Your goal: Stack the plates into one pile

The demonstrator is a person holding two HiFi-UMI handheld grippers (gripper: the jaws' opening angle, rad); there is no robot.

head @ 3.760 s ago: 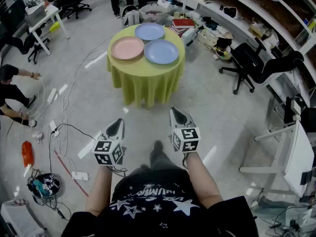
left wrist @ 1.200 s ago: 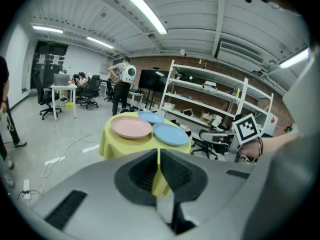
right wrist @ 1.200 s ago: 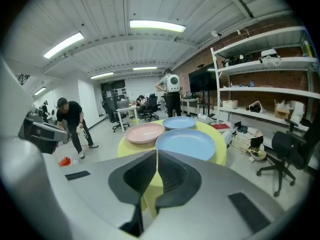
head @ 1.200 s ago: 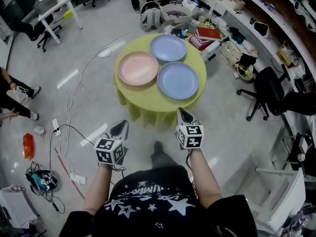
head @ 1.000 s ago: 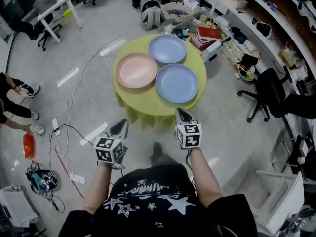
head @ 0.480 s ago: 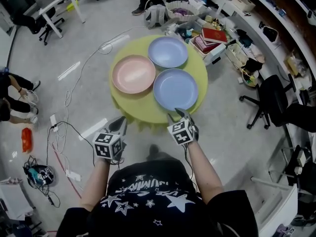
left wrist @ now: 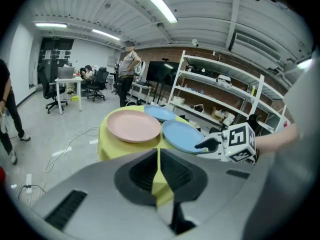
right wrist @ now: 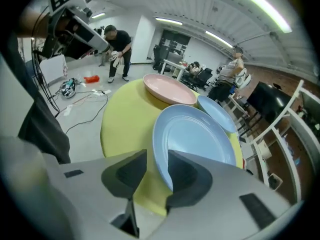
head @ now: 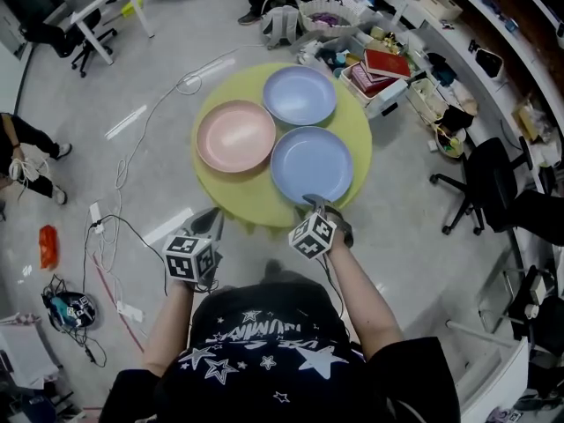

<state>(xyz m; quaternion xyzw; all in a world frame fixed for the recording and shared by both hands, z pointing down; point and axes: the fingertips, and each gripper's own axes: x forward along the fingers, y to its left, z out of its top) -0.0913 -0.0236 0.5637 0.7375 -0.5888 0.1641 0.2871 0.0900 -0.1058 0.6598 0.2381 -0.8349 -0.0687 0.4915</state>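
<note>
Between the jaws of our right gripper (right wrist: 157, 164), the near rim of the nearest blue plate (right wrist: 197, 134) is sitting while the jaws are closing around it, not yet pressing. The plate is lying flat on the yellow table (head: 233, 196), spreading away ahead of the fingers. Our left gripper (left wrist: 158, 171) is hovering short of the table, jaws together and empty. Beyond, the pink plate (head: 235, 136) is lying to the left and the second blue plate (head: 300, 94) farthest off; we are judging the right hand nearer for the lift.
</note>
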